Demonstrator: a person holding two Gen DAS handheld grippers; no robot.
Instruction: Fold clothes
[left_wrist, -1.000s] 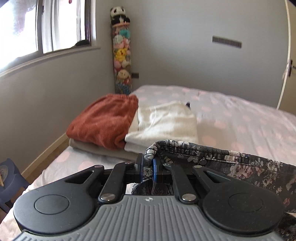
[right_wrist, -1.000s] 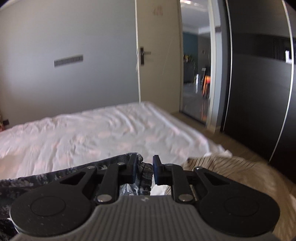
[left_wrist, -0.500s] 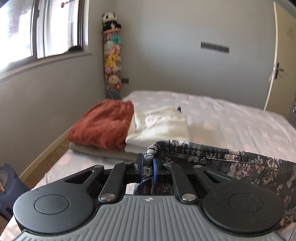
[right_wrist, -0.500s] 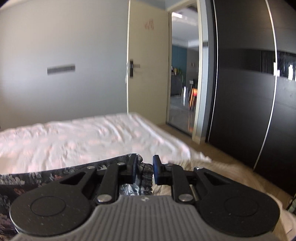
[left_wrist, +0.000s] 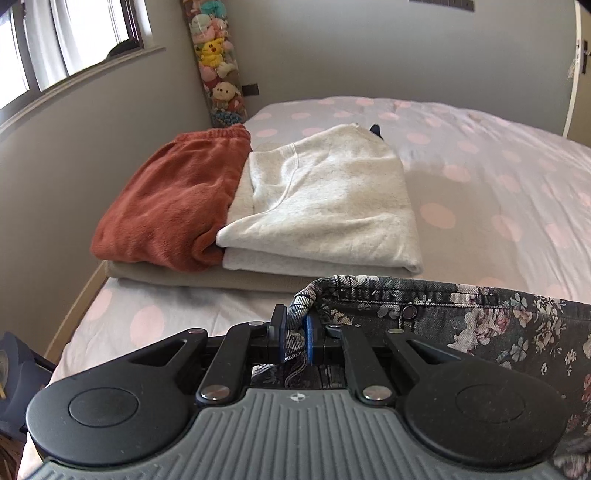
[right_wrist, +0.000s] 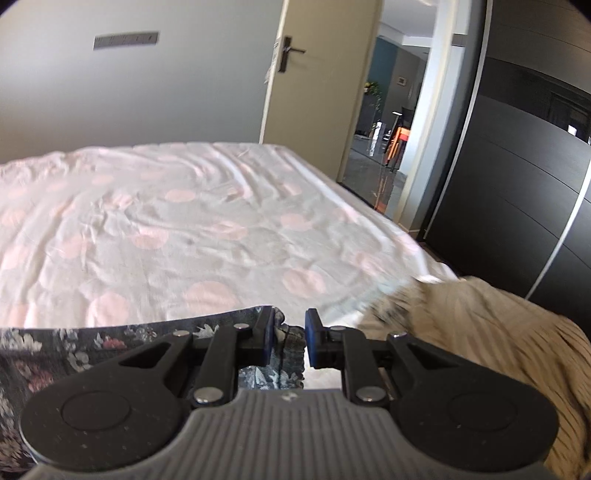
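Observation:
A dark floral denim garment (left_wrist: 480, 317) is stretched between my two grippers over the near edge of the bed. My left gripper (left_wrist: 294, 325) is shut on its left waistband corner, with a metal button showing just to the right. In the right wrist view the same garment (right_wrist: 110, 339) runs off to the left, and my right gripper (right_wrist: 289, 332) is shut on its right corner, with a gap beside the cloth.
A stack of folded clothes lies on the bed's left side: a rust fleece (left_wrist: 166, 206), a light grey sweatshirt (left_wrist: 325, 206) and a beige piece beneath. The polka-dot sheet (right_wrist: 184, 221) spreads ahead. A beige ribbed garment (right_wrist: 498, 332) lies at right. Dark wardrobe (right_wrist: 517, 184) and open doorway at right.
Both grippers have tipped downward and come nearer the bed with the floral garment; more of the sheet and the folded stack fills the views. Both grips are unchanged.

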